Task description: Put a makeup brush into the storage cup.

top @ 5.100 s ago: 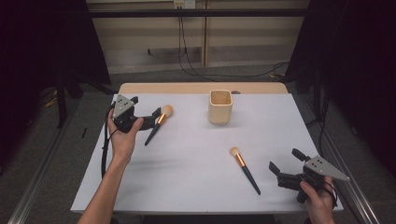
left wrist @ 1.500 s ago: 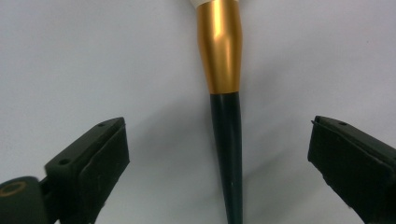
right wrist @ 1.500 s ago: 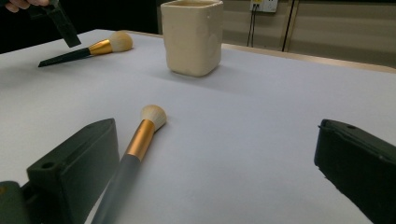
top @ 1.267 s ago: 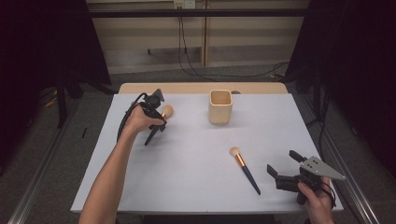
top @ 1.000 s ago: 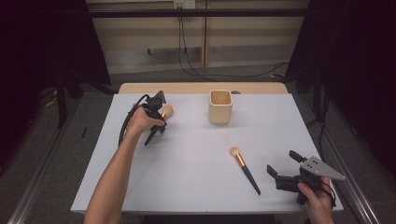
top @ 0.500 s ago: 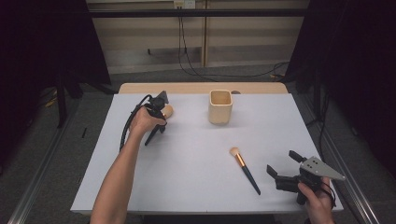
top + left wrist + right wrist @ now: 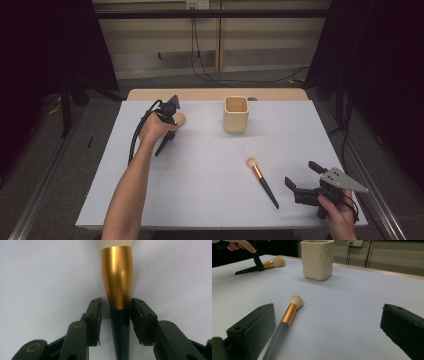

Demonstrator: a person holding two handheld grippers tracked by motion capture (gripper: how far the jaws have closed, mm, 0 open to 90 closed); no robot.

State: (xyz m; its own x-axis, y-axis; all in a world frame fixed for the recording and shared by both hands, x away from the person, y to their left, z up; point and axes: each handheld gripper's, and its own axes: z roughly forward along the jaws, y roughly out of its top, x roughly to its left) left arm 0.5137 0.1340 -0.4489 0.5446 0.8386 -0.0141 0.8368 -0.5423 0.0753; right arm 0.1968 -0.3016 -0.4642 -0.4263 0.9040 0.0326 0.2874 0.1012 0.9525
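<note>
Right tool (image 7: 306, 181) rests at the near right corner of the white desk (image 7: 210, 200), jaws wide apart, holding nothing; the black-handled, gold-banded makeup brush (image 7: 261, 175) lies just left of it, within reach.

Mid-desk stands the cream square cup (image 7: 236, 114), apparently the brushes' destination.

Far left, left tool (image 7: 169, 116) points down over a second gold-banded brush (image 7: 116, 280). The left gripper view shows the jaws, just closing, flanking the handle, slivers of gap remaining; the high view hides this behind the hand.
</note>
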